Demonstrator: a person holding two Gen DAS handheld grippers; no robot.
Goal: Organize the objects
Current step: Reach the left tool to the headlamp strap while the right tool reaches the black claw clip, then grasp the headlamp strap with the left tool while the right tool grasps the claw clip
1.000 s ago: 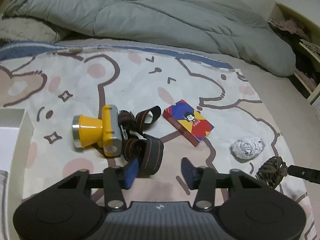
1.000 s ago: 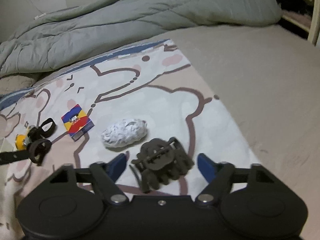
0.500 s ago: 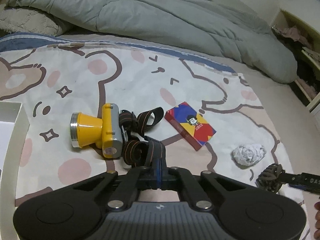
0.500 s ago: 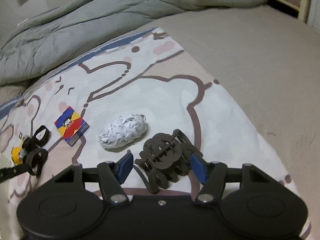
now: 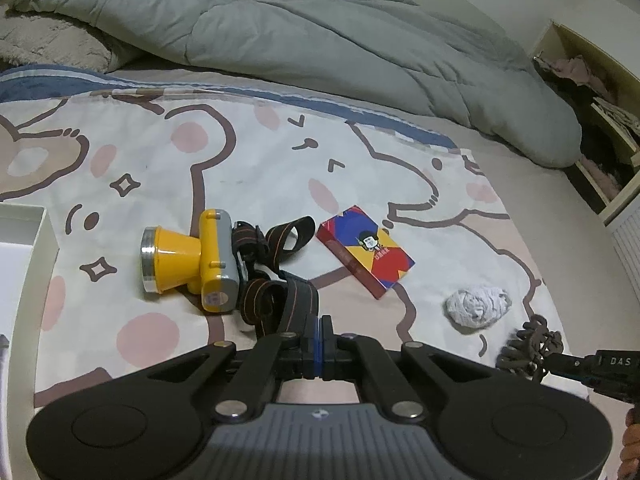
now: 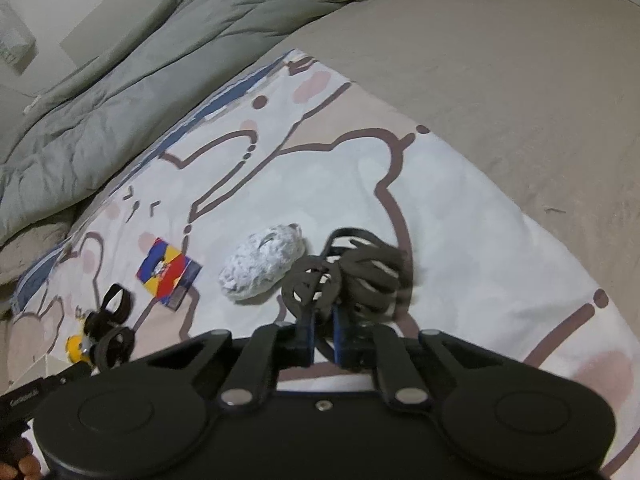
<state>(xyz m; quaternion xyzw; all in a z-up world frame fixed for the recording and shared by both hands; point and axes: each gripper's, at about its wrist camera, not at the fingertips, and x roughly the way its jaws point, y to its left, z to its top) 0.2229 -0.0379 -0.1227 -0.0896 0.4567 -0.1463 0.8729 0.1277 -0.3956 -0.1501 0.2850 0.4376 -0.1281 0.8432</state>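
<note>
The headlamp (image 5: 188, 258) lies on its side on the bear-print blanket (image 5: 160, 168) spread over the bed, its yellow body pointing left and its black, orange-striped strap (image 5: 280, 280) coiled to the right of it. We have our left claw (image 5: 319, 338) pinched shut on the near loop of that strap. Just right of the strap sits a red, blue and yellow card box (image 5: 366, 252), and further right a crumpled white wad (image 5: 478, 305). Our right claw (image 6: 323, 322) is clamped on the dark hair clip (image 6: 352, 276), which stands just beside the wad (image 6: 262, 266); from the left wrist view the same clip (image 5: 530, 344) shows at the tip of the right claw, near the blanket's edge. A white box wall (image 5: 38, 264) borders the far left, and a grey duvet (image 5: 320, 32) is bunched along the back of the bed.
</note>
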